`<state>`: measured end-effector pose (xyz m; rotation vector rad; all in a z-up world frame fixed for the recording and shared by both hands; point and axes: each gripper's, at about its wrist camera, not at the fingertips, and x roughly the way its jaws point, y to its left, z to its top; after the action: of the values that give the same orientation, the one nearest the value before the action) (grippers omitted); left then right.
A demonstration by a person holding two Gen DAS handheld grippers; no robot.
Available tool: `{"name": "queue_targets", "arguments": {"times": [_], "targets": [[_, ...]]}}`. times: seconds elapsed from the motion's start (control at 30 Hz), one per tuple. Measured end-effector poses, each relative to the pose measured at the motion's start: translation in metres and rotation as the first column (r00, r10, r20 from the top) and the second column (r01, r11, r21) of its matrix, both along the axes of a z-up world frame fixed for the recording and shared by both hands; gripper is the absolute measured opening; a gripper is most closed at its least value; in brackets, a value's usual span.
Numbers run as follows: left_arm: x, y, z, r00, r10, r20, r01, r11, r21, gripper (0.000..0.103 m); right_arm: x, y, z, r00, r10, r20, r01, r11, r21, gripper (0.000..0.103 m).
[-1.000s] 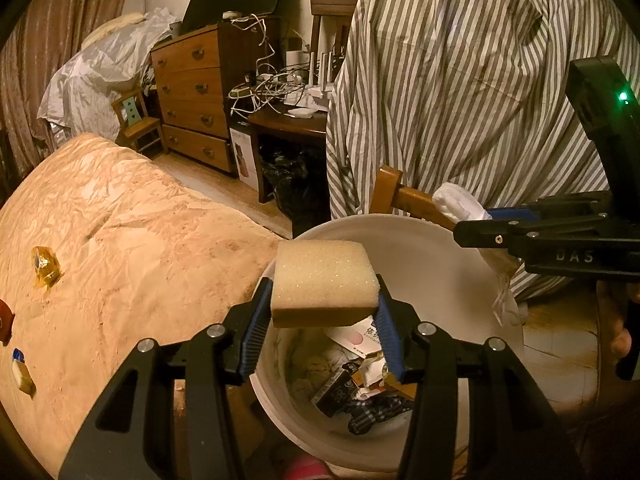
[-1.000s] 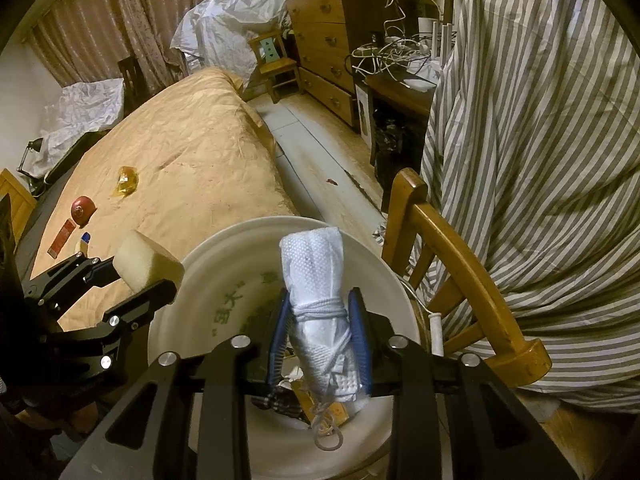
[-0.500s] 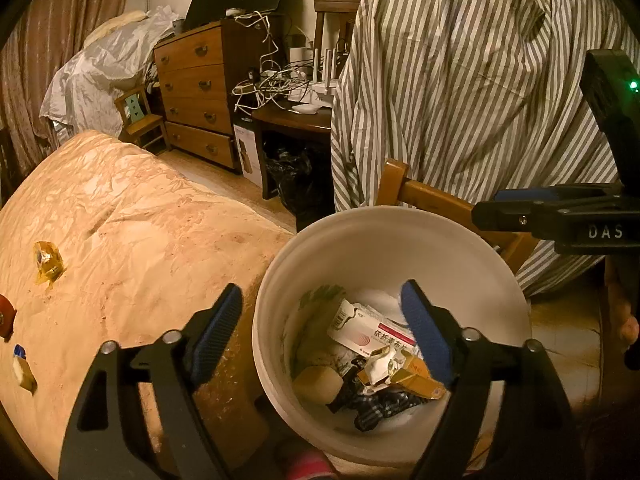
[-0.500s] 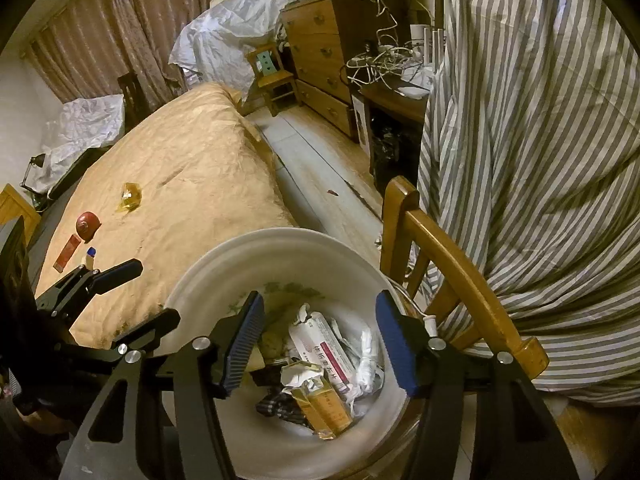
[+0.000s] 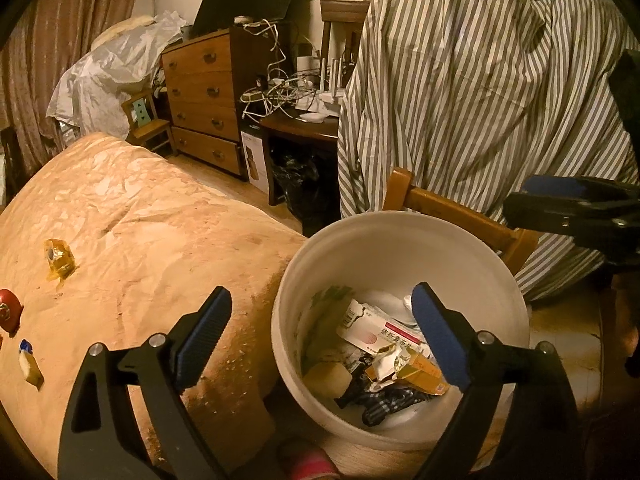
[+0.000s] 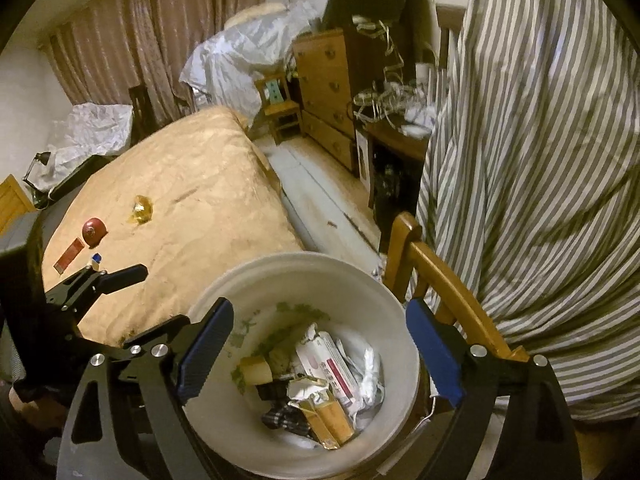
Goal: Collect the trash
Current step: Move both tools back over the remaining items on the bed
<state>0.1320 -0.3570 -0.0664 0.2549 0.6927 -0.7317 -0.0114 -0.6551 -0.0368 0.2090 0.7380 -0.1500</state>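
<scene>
A white bucket (image 5: 400,220) (image 6: 304,260) stands beside the bed, holding cartons, wrappers and dark cloth. A yellow sponge (image 5: 326,378) (image 6: 256,370) and a white rolled cloth (image 6: 370,376) lie loose inside it. My left gripper (image 5: 320,300) hovers over the bucket's near-left rim, its jaws opening with nothing between them. My right gripper (image 6: 320,312) hangs above the bucket, jaws also opening and empty. On the bed lie a yellow wrapper (image 5: 60,258) (image 6: 140,208), a red round thing (image 5: 8,308) (image 6: 94,230), a blue-capped item (image 5: 30,364) and a red flat packet (image 6: 70,256).
The bed (image 5: 140,240) with its tan cover fills the left. A wooden chair (image 5: 452,208) (image 6: 440,272) draped with striped cloth (image 5: 480,100) stands right behind the bucket. Farther back are a wooden dresser (image 5: 204,100) and a desk with tangled cables (image 5: 280,92).
Both grippers have opened wide. The sponge fell from the left one and the white rolled cloth from the right one into the bucket. The right gripper has lifted slightly.
</scene>
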Motion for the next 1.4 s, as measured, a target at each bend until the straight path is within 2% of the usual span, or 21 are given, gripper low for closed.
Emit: {"name": "queue_targets", "arguments": {"times": [0.2,0.33,0.47,0.6,0.73,0.77,0.93,1.13,1.23,1.4], "targets": [[-0.004,0.032,0.005,1.0,0.013,0.018,-0.012,1.0,-0.014,0.093,-0.026,0.045,0.024,0.992,0.04,0.118,-0.027,0.993,-0.113,0.096],[0.007,0.075,-0.003,0.997,0.079,0.009,-0.079,0.997,-0.015,0.094,-0.036,0.075,0.028,0.981,0.074,0.177,-0.051,0.99,-0.133,0.098],[0.027,0.127,-0.019,0.985,0.169,-0.025,-0.169,0.985,-0.014,0.094,-0.028,0.112,0.024,0.971,0.142,0.194,-0.116,0.984,-0.138,0.098],[0.052,0.195,-0.038,0.948,0.309,-0.071,-0.31,0.951,-0.006,0.094,-0.007,0.156,0.012,0.957,0.234,0.172,-0.213,0.968,-0.134,0.098],[0.07,0.264,-0.05,0.894,0.438,-0.099,-0.441,0.898,-0.008,0.094,0.025,0.211,-0.004,0.928,0.346,0.135,-0.333,0.936,-0.109,0.098],[0.074,0.286,-0.054,0.872,0.479,-0.104,-0.482,0.876,-0.004,0.094,0.033,0.227,-0.009,0.92,0.37,0.127,-0.358,0.927,-0.11,0.098],[0.085,0.35,-0.064,0.804,0.587,-0.1,-0.588,0.809,0.016,0.094,0.082,0.301,-0.029,0.883,0.46,0.095,-0.451,0.887,-0.098,0.098],[0.095,0.401,-0.074,0.749,0.654,-0.106,-0.655,0.755,0.029,0.094,0.143,0.385,-0.057,0.832,0.554,0.042,-0.55,0.831,-0.083,0.098],[0.1,0.422,-0.08,0.733,0.672,-0.109,-0.673,0.739,0.036,0.094,0.178,0.43,-0.077,0.805,0.593,0.006,-0.591,0.804,-0.068,0.098],[0.107,0.452,-0.089,0.706,0.701,-0.106,-0.7,0.712,0.047,0.094,0.231,0.48,-0.099,0.761,0.649,-0.008,-0.649,0.76,-0.048,0.097]]}}
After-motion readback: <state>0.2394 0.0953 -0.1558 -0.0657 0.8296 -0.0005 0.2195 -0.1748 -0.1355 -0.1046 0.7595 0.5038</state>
